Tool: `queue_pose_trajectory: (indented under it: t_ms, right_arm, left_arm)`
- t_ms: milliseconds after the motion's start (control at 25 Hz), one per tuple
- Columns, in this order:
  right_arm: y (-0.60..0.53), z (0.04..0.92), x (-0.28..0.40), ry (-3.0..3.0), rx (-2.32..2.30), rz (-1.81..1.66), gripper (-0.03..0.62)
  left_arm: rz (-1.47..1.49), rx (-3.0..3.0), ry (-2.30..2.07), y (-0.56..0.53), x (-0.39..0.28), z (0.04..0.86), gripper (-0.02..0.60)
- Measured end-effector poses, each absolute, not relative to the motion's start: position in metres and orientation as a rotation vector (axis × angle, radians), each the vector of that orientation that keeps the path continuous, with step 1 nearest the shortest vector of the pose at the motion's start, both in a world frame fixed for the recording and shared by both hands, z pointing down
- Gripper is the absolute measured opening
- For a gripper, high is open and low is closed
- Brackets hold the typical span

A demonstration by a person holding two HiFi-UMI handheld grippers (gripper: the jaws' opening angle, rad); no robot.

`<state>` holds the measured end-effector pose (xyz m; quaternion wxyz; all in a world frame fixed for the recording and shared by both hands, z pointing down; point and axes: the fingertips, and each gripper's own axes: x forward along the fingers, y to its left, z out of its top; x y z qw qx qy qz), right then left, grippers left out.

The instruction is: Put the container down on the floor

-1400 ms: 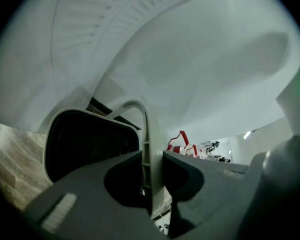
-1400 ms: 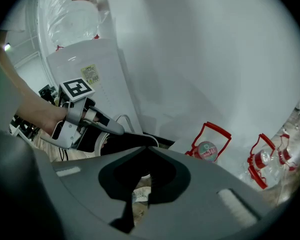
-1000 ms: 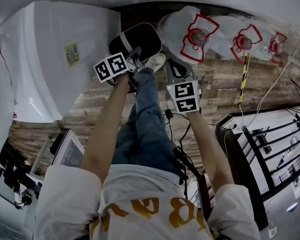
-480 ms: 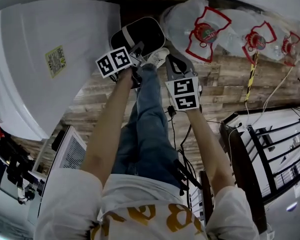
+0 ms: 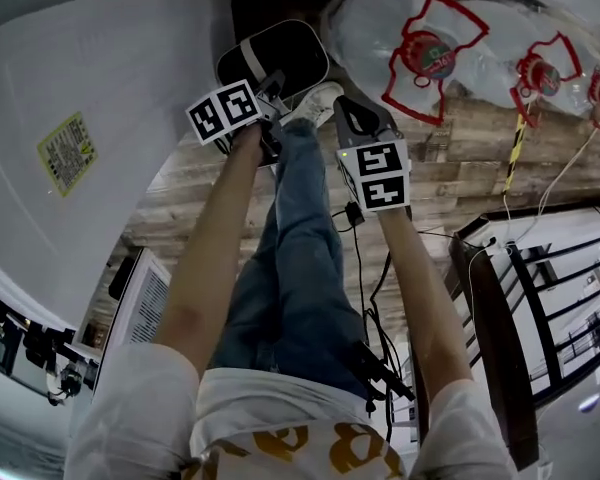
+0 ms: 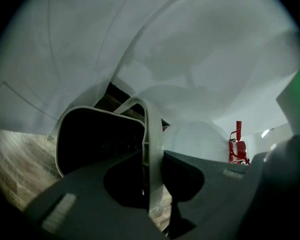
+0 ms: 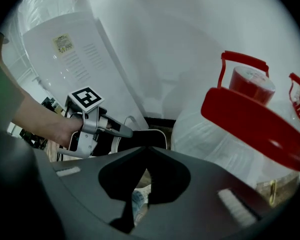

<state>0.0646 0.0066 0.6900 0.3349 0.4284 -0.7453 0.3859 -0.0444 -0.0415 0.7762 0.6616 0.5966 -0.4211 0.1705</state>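
The container point(image 5: 275, 60) is a black bin with a white rim and a white bail handle point(image 6: 152, 144). It hangs in front of my shoe point(image 5: 315, 103), over the wooden floor point(image 5: 450, 168). My left gripper point(image 5: 271, 87) is shut on that handle, and the left gripper view shows the jaws pinching it with the bin's dark opening point(image 6: 97, 139) just behind. Whether the bin touches the floor I cannot tell. My right gripper point(image 5: 346, 110) stays to the right of the bin, apart from it, jaws shut with nothing in them point(image 7: 146, 151). Its view shows the left gripper point(image 7: 121, 130) and the bin point(image 7: 149, 138).
A big white appliance point(image 5: 100, 118) fills the left side, close to the bin. Clear water jugs with red handles point(image 5: 420, 48) lie at the back right. A black metal rack point(image 5: 540, 288) stands at the right, cables point(image 5: 360, 248) trail on the floor, and a white grilled box point(image 5: 140, 308) sits lower left.
The head view has swung, so the white appliance looms larger at the left. The left gripper stays shut on the handle. The right gripper has drifted slightly right.
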Motion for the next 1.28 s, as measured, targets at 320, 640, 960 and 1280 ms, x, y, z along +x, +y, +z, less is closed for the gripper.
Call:
queue_pose_trajectory:
  t_ms: [320, 640, 960, 1280]
  right_arm:
    - [0.016, 0.718, 0.054, -1.923, 1.066, 1.046, 0.031]
    - [0.01, 0.728, 0.046, -1.918, 1.078, 1.089, 0.031]
    - [-0.001, 0.731, 0.037, -1.932, 1.078, 1.099, 0.031]
    - [0.001, 0.726, 0.041, -1.934, 1.068, 1.085, 0.031]
  left_arm:
    - [0.37, 1.358, -0.955, -0.056, -0.043, 0.797, 0.054]
    - [0.368, 1.37, -0.979, -0.068, -0.045, 0.819, 0.054]
    - [0.406, 1.382, -1.011, -0.068, -0.049, 0.826, 0.055]
    - [0.49, 1.365, -1.137, -0.064, -0.059, 0.827, 0.06]
